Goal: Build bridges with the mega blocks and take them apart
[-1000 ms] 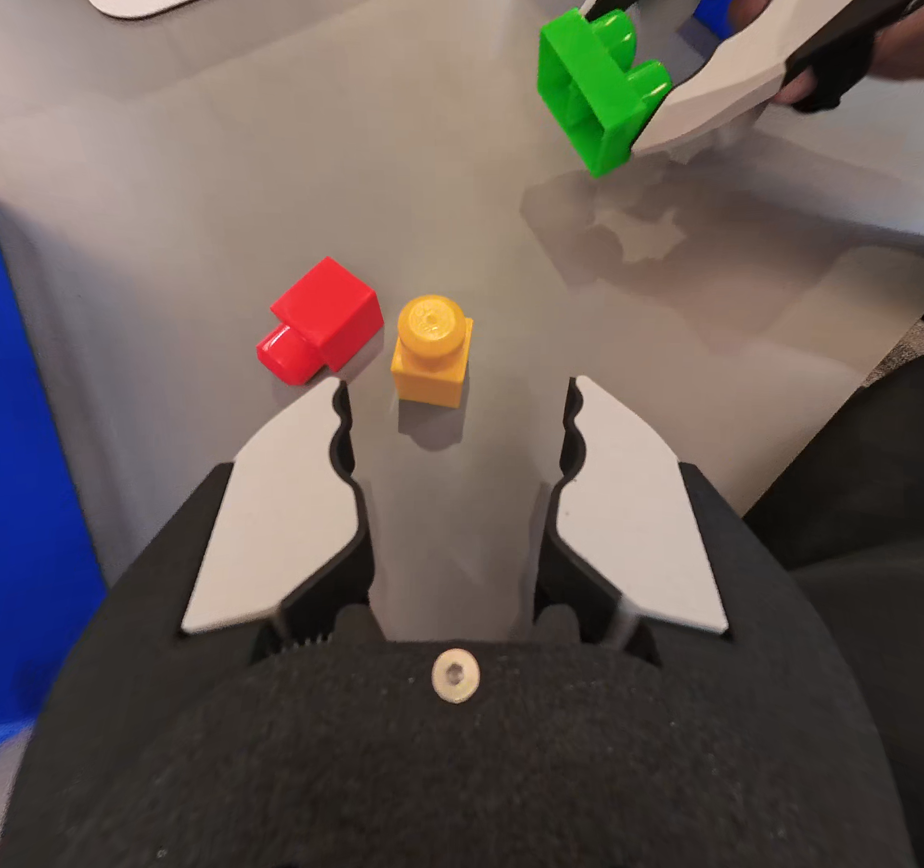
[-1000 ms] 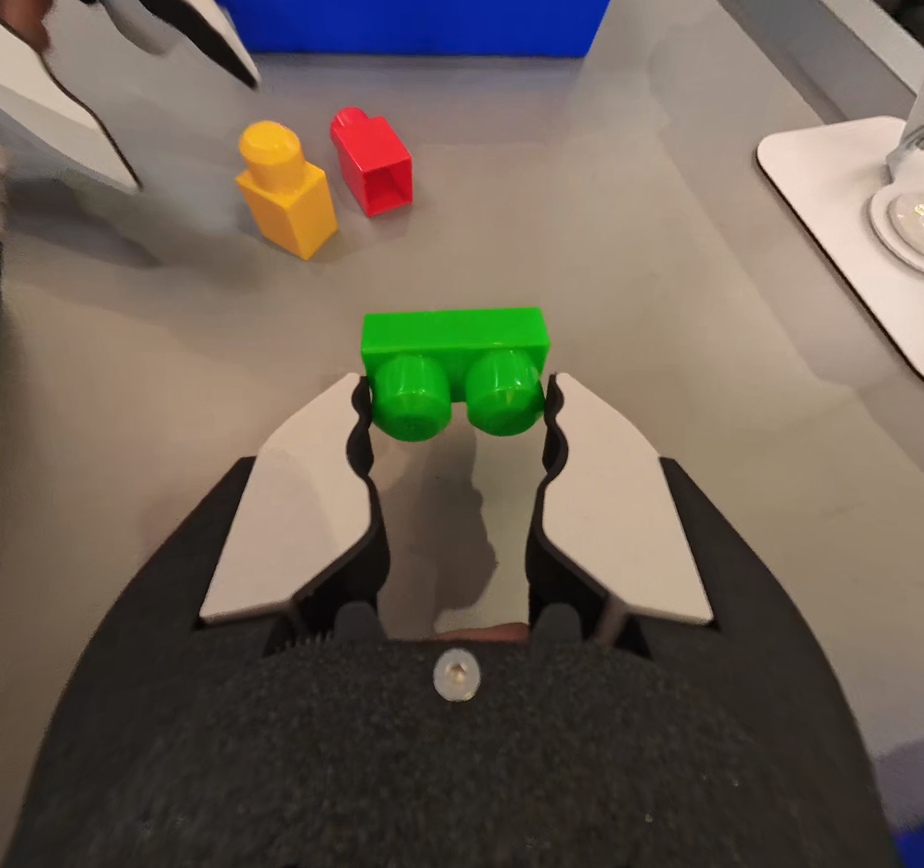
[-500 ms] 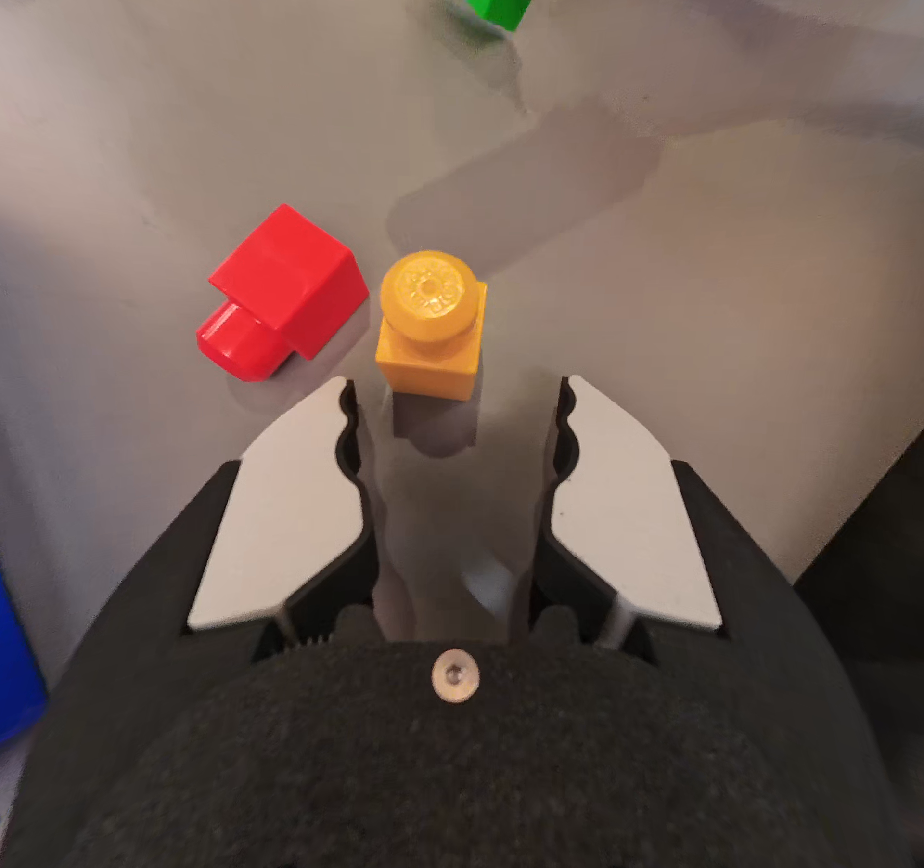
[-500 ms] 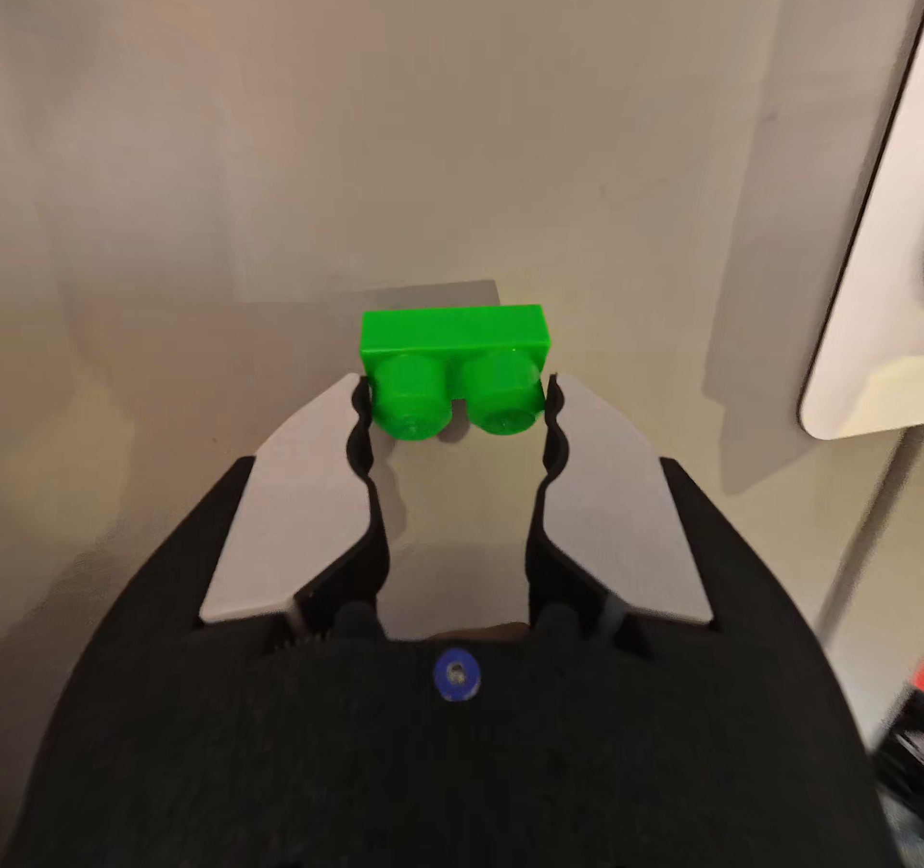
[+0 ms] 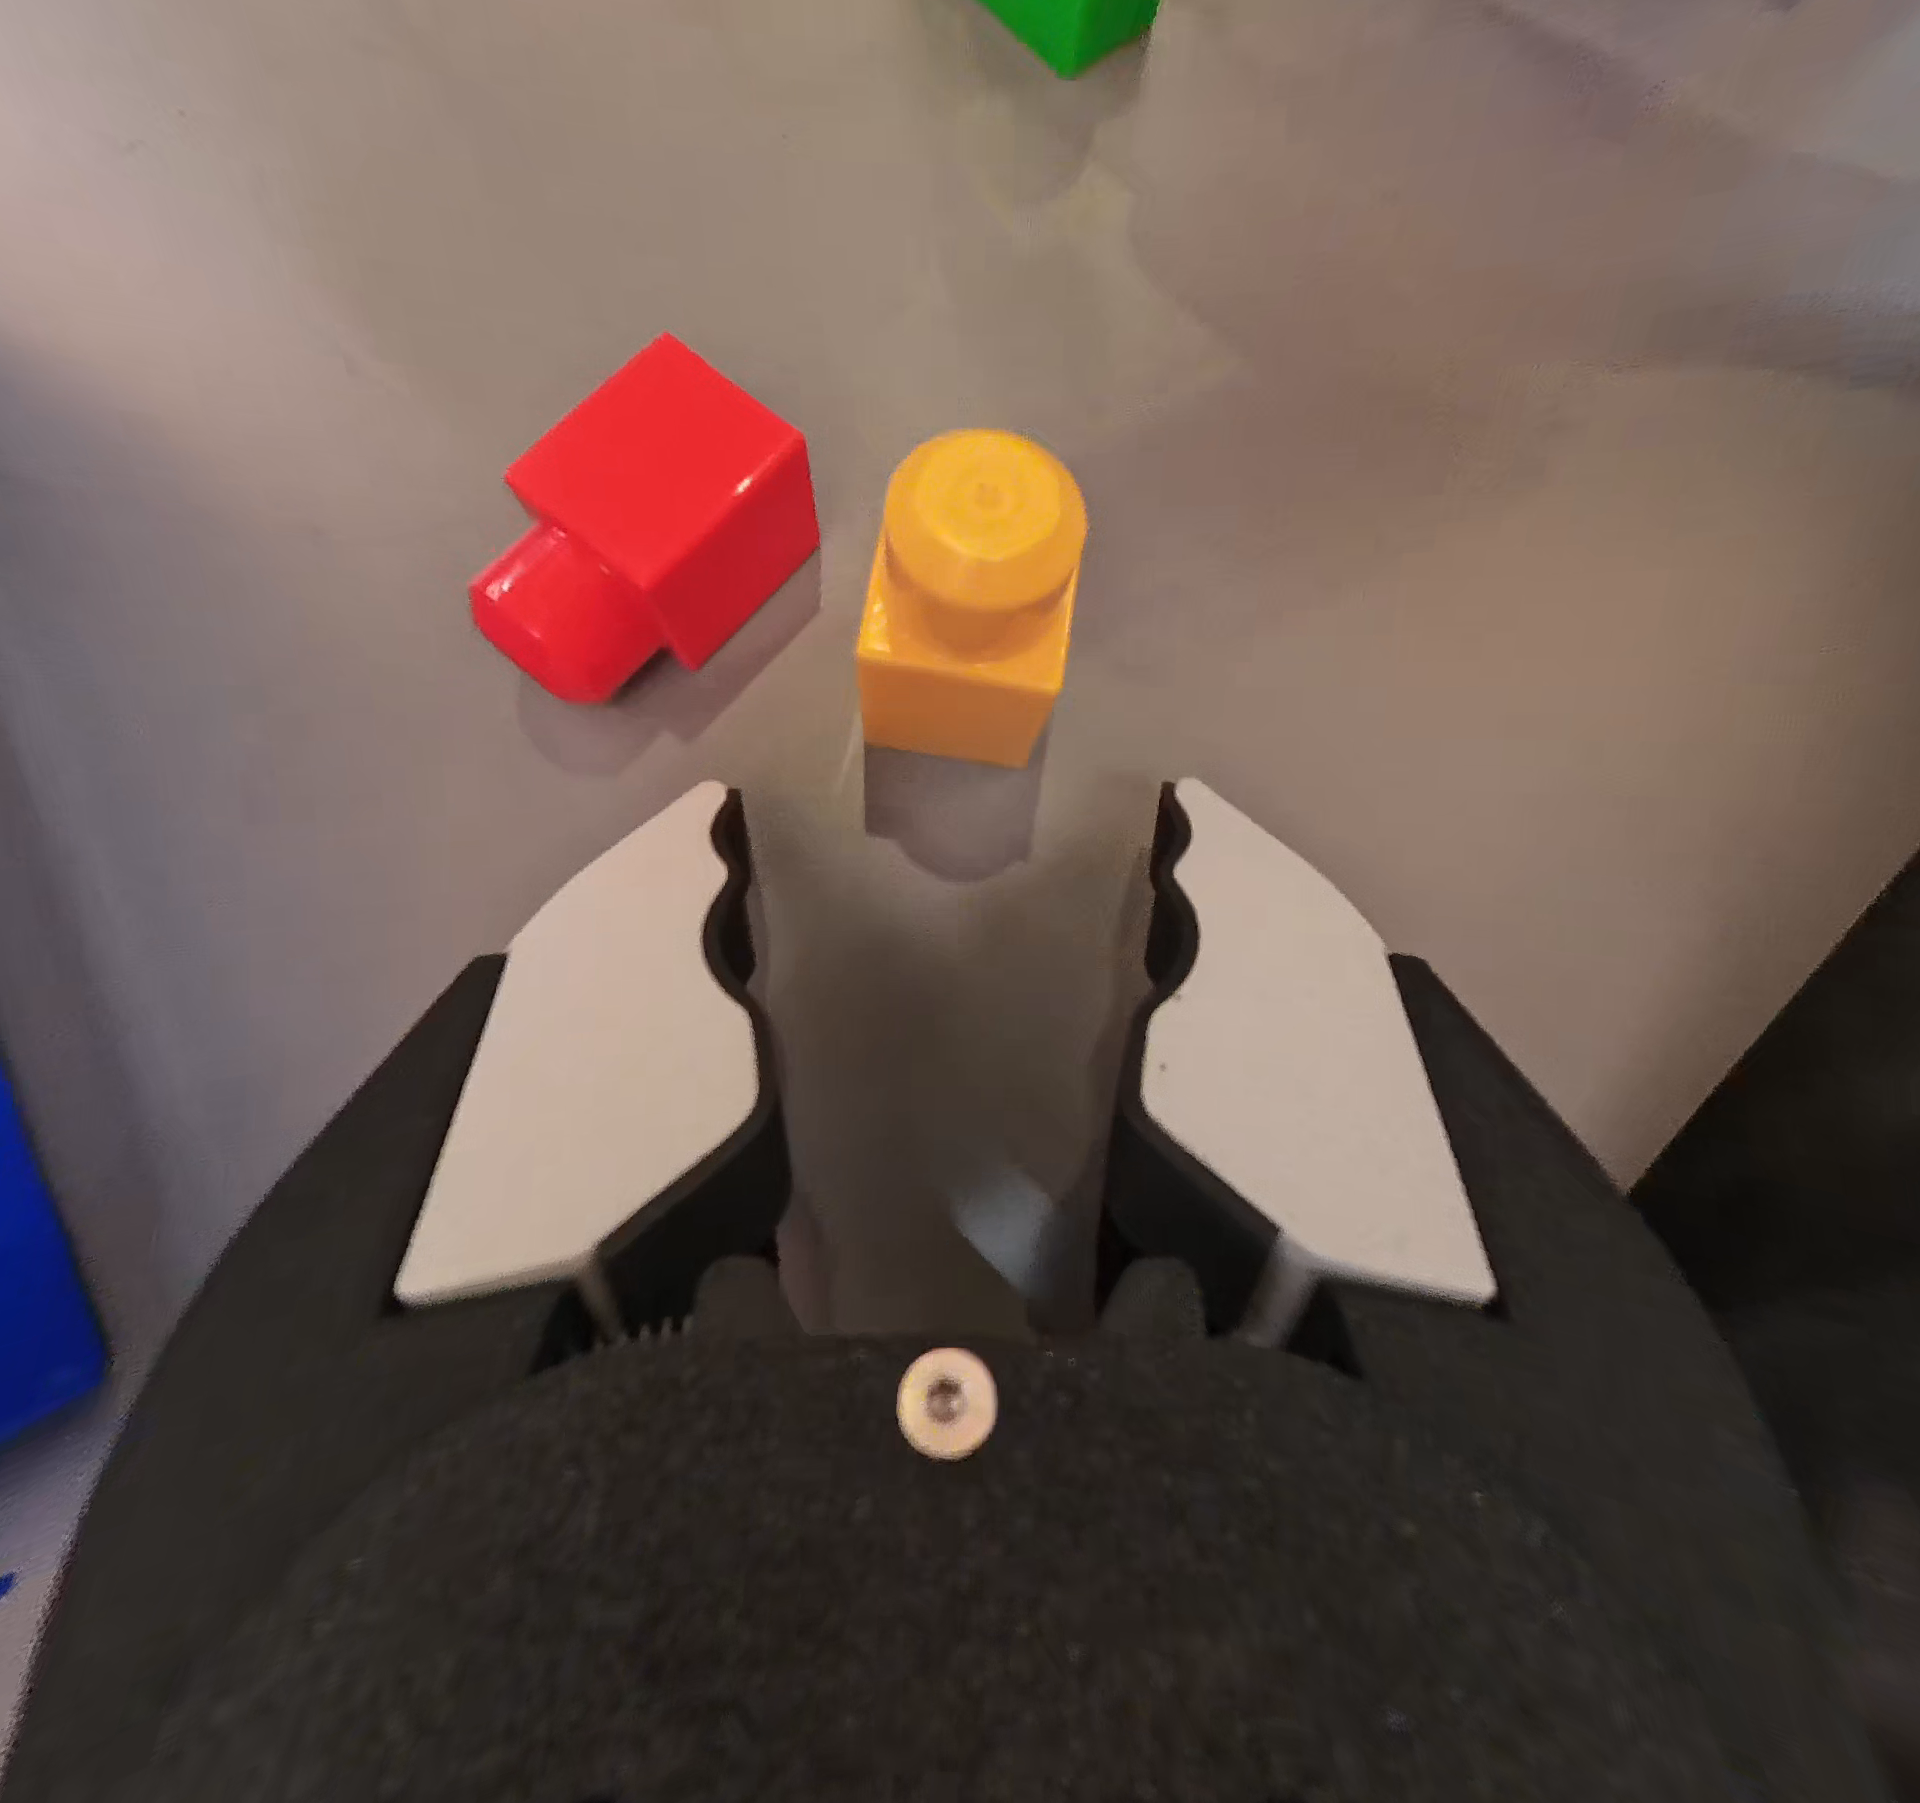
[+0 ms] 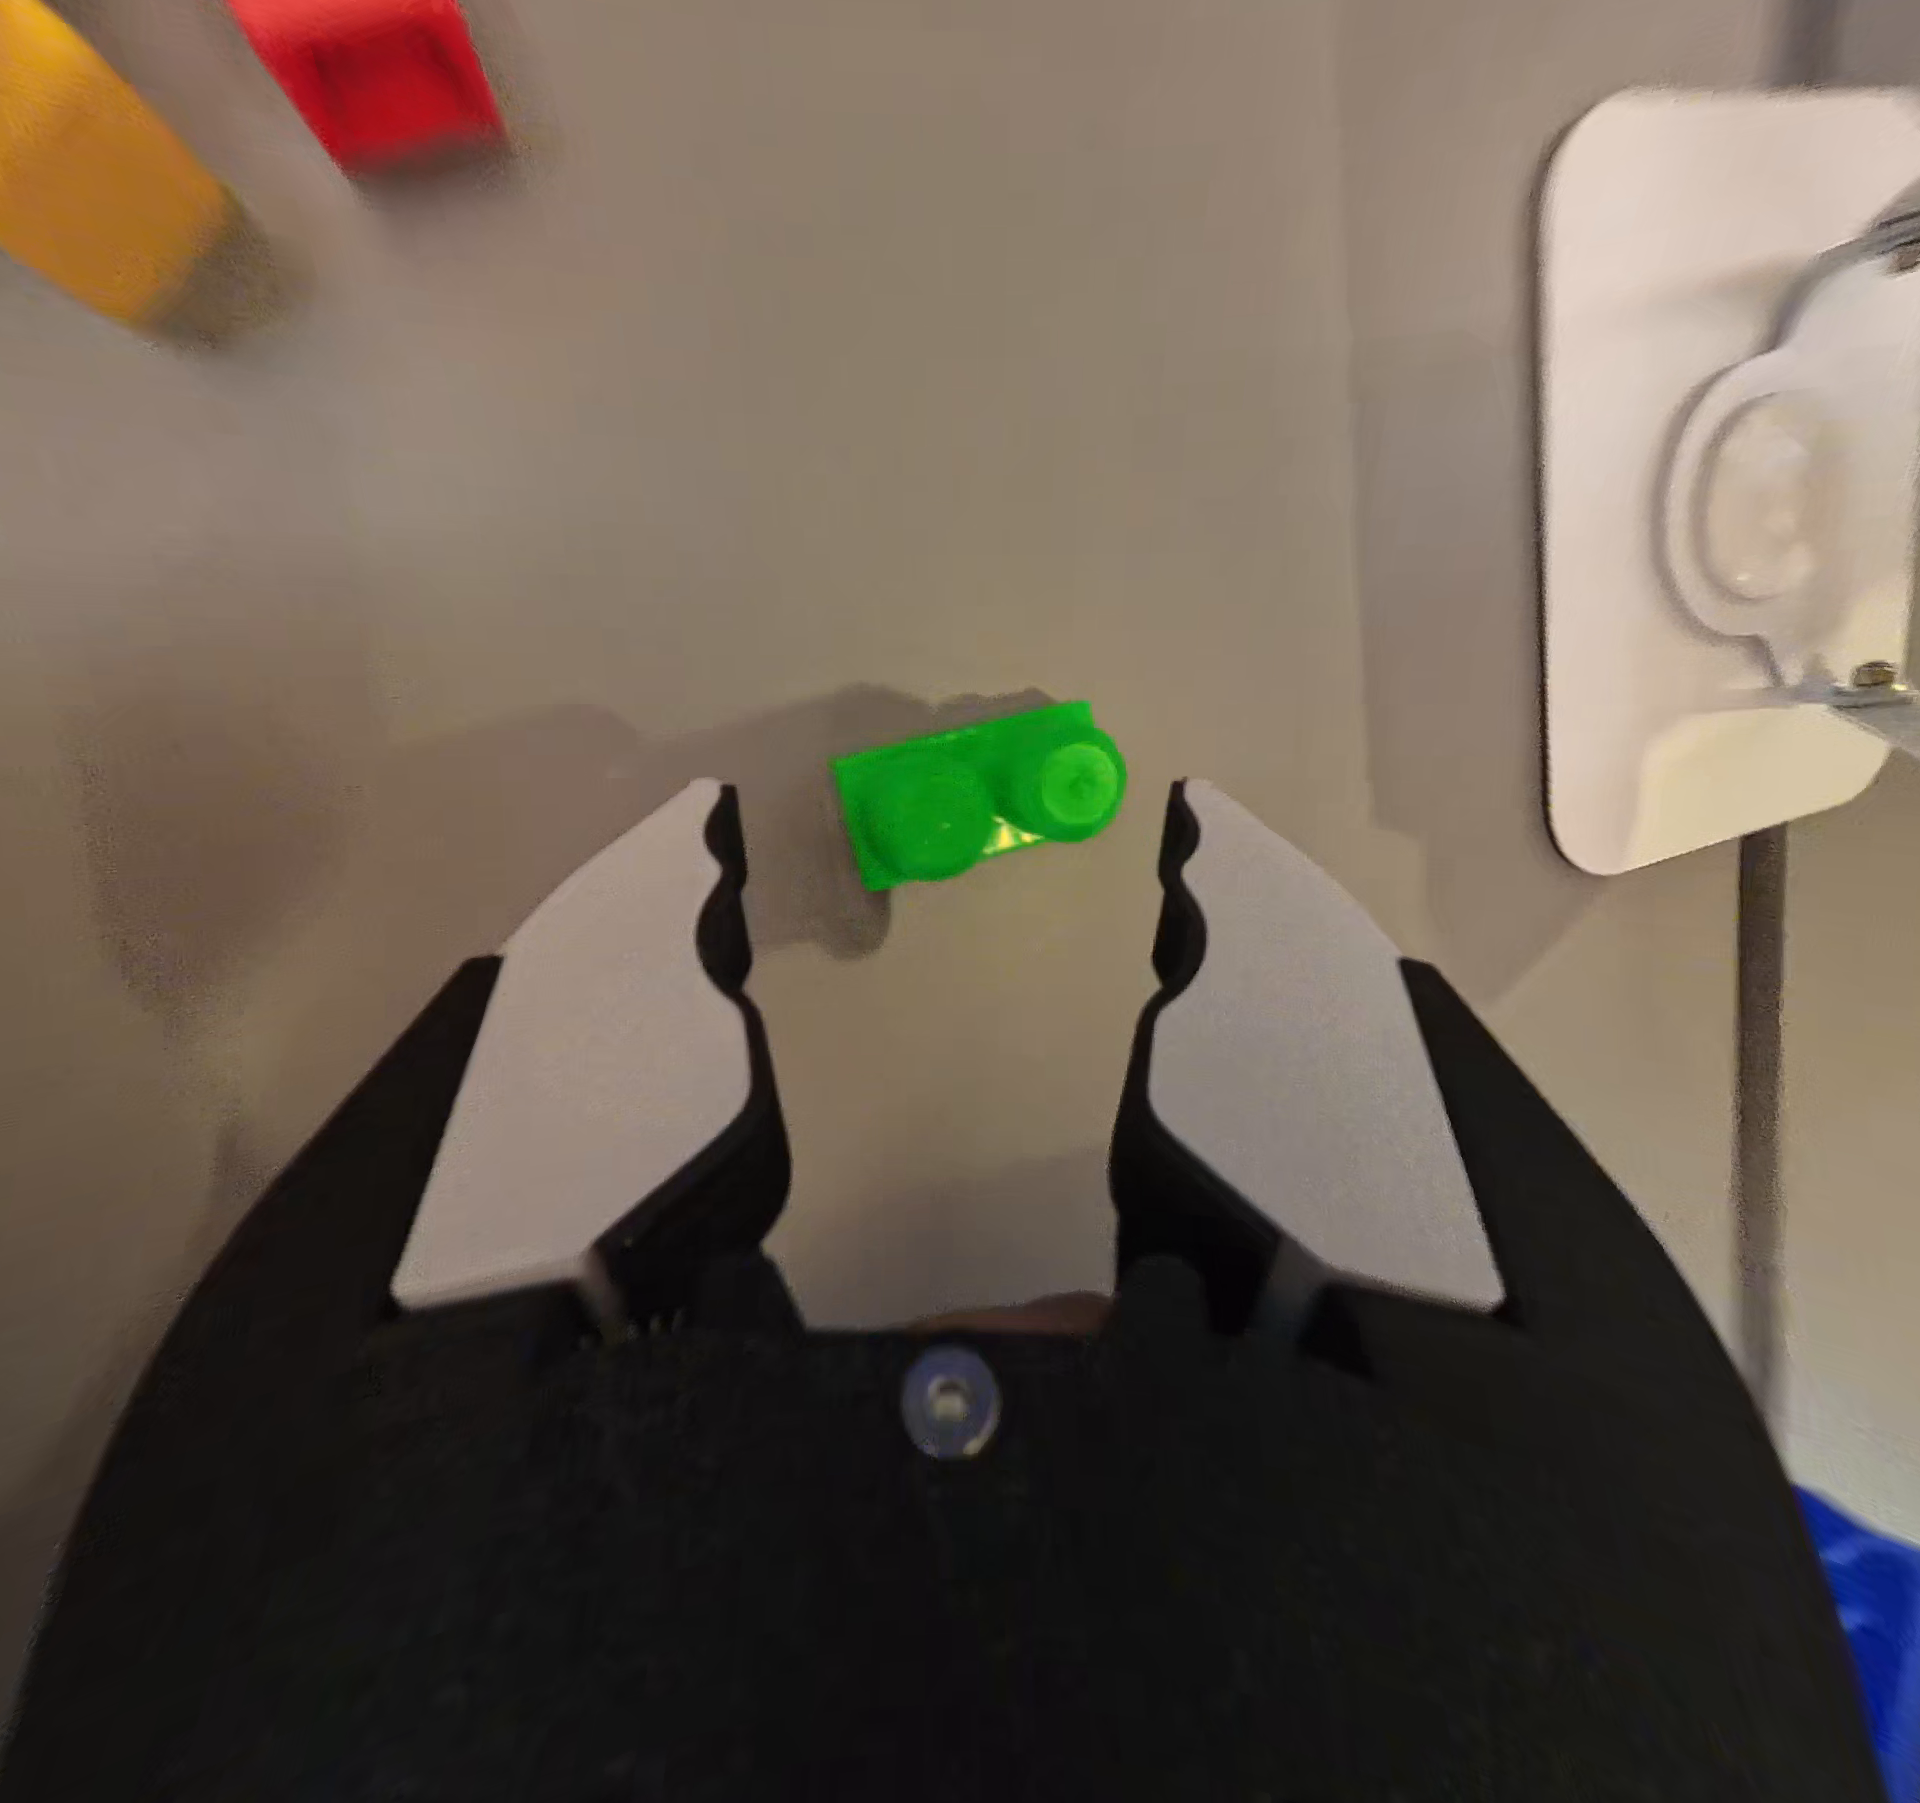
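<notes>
Grey desk (image 6: 935, 403) holds everything. Both grippers, left (image 5: 945, 797) and right (image 6: 951, 797), have jaws spread wide, gripping nothing. The 2-stud green block (image 6: 977, 792) sits, apparently on the desk, below the right one; red block (image 5: 665, 506) lies tipped beside the upright yellow block (image 5: 966, 600).

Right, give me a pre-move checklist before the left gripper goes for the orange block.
1. Left gripper open and empty: ok.
2. Orange block upright, stud on top, ahead of the fingertips: ok.
3. Red block standing on its base: not ok, it lies on its side, stud toward the camera.
4. Gap between red and orange blocks wide enough for a finger: cannot tell, they sit close together.
5. Green block released on the table: ok, the right gripper is open and not touching it.
6. Green block studs up: ok.
</notes>
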Demonstrator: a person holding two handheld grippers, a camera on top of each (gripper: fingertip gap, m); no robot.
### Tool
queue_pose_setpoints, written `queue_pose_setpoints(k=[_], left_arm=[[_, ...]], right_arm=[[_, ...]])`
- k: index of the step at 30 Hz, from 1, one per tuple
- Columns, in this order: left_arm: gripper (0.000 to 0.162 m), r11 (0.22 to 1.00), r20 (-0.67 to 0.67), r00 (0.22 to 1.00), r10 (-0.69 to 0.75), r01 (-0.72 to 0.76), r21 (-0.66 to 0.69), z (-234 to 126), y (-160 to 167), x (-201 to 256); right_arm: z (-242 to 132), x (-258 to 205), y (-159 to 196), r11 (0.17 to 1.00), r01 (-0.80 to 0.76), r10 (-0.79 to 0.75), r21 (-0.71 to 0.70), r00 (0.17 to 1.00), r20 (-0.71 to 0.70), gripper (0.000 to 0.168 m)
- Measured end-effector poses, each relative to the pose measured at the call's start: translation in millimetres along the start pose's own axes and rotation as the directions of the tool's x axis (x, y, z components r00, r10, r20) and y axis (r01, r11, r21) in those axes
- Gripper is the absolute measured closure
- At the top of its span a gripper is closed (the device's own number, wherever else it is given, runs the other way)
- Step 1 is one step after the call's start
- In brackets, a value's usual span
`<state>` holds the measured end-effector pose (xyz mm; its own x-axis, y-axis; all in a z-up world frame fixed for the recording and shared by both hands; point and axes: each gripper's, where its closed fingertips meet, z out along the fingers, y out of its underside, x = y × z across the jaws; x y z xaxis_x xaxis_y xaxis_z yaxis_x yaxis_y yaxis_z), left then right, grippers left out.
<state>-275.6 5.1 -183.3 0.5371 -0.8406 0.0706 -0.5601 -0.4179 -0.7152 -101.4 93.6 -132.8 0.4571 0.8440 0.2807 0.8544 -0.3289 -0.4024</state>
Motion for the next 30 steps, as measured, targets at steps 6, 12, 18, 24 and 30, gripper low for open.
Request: queue_pose_setpoints(k=[6, 12, 18, 24, 30], left_arm=[[0.092, 1.000, -0.030, 0.999, 0.015, -0.016, -0.004, 10, -9, 2], [0.126, 0.989, -0.133, 0.983, 0.130, -0.139, -0.056, 11, -28, 24], [0.126, 0.842, -0.214, 0.951, 0.222, -0.298, -0.449, -22, -35, 12], [0.126, 0.468, -0.237, 0.910, 0.340, -0.383, -0.797, -21, 1, -20], [0.125, 0.463, -0.242, 0.916, 0.321, -0.374, -0.804, 5, -4, -11]], right_arm=[[-47, -85, -2, 0.841, -0.266, 0.193, 0.471, 0.961, 0.198, 0.107], [-62, -120, 16, 0.702, -0.436, 0.304, 0.564, 0.899, 0.316, 0.109], [-62, -128, 21, 0.629, -0.482, 0.330, 0.610, 0.876, 0.352, 0.109], [-67, -145, 27, 0.656, -0.451, 0.295, 0.605, 0.891, 0.344, 0.109], [-71, -147, 29, 0.646, -0.460, 0.288, 0.610, 0.886, 0.363, 0.110]])
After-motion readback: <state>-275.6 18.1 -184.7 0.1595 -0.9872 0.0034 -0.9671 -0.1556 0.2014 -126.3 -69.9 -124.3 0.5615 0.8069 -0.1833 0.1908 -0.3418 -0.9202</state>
